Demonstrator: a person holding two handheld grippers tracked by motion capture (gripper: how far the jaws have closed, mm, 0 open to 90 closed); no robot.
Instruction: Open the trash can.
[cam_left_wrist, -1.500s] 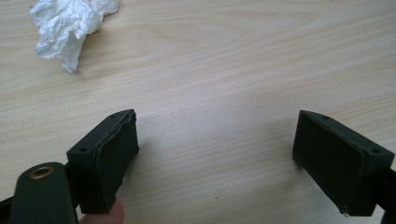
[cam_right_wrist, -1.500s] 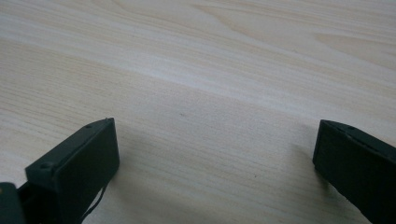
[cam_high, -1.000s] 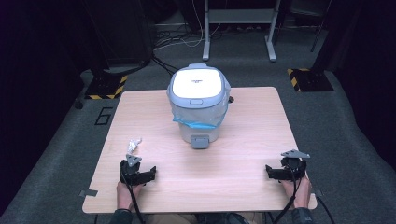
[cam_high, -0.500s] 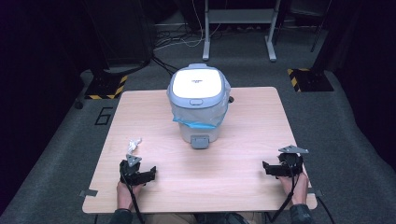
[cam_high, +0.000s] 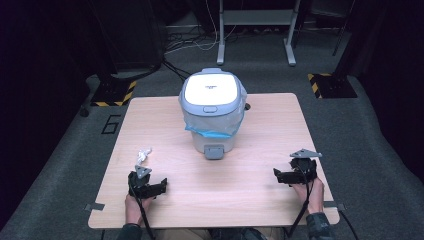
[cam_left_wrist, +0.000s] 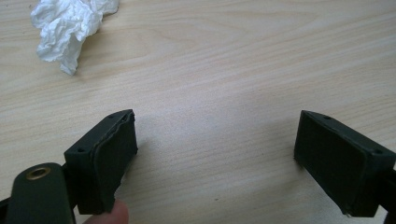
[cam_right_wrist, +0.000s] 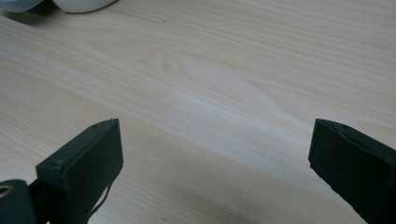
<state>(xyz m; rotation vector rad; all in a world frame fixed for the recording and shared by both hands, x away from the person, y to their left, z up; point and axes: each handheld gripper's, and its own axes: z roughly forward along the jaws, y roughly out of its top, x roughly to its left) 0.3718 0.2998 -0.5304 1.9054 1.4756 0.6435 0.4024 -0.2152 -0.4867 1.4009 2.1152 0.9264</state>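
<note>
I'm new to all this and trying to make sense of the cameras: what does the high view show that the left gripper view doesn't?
The high view takes in the lidded bin with its blue liner, the right tongs and the floor. The left gripper view gives the close look: the left tongs with jaws wide apart and nothing between them. Both show the crumpled white paper and the wooden table.

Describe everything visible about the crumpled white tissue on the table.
The crumpled white tissue is a small wad of thin, creased paper, bunched into folds with one end trailing to a point. It lies loose on the wooden table, near the left edge, just ahead of the left tool, whose jaws stand open and apart from it. Nothing touches it but the tabletop; the bin stands well off to its right.
</note>
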